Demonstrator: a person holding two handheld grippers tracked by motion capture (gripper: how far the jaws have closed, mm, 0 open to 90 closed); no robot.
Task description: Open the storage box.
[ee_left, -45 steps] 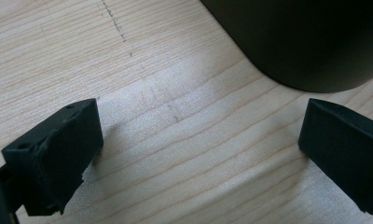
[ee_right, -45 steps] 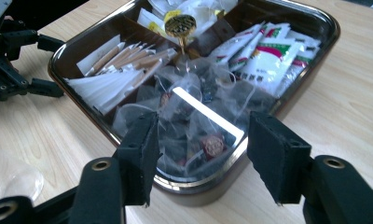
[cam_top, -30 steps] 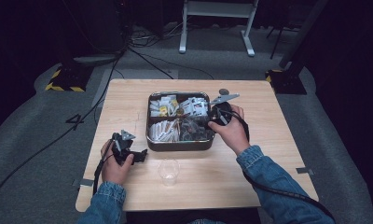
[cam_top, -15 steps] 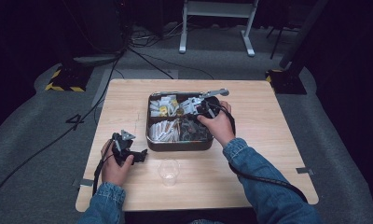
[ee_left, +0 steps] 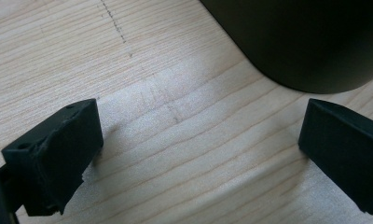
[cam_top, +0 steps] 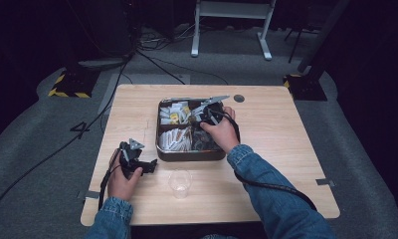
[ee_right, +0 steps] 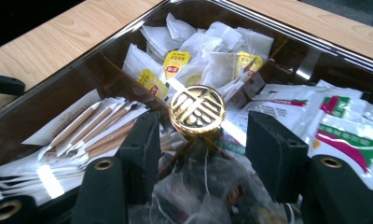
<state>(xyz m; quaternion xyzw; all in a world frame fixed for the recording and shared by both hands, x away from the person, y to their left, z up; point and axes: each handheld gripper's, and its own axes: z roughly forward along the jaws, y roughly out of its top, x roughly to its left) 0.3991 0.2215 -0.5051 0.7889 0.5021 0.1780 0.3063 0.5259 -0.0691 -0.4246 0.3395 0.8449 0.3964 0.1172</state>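
Brass-looking round knob [ee_right: 197, 110] sits dead centre on the glass lid [ee_right: 82, 100] of the tea box [cam_top: 191, 153], just ahead at my 12. My right gripper [ee_right: 201, 140] has just been closing, jaws at 9 and 3 flanking it, not touching. I'd guess it's hard and slick, with a heavy, breakable lid. Left gripper [ee_left: 198, 140] rests spread, empty, on the table [ee_left: 175, 154].

The room is dark around the brightly lit pale wooden table [cam_top: 266, 164]. Glare streaks the clear glass lid [ee_right: 82, 100] of the tray. Close up, the black jaws cast soft shadows and blur slightly.
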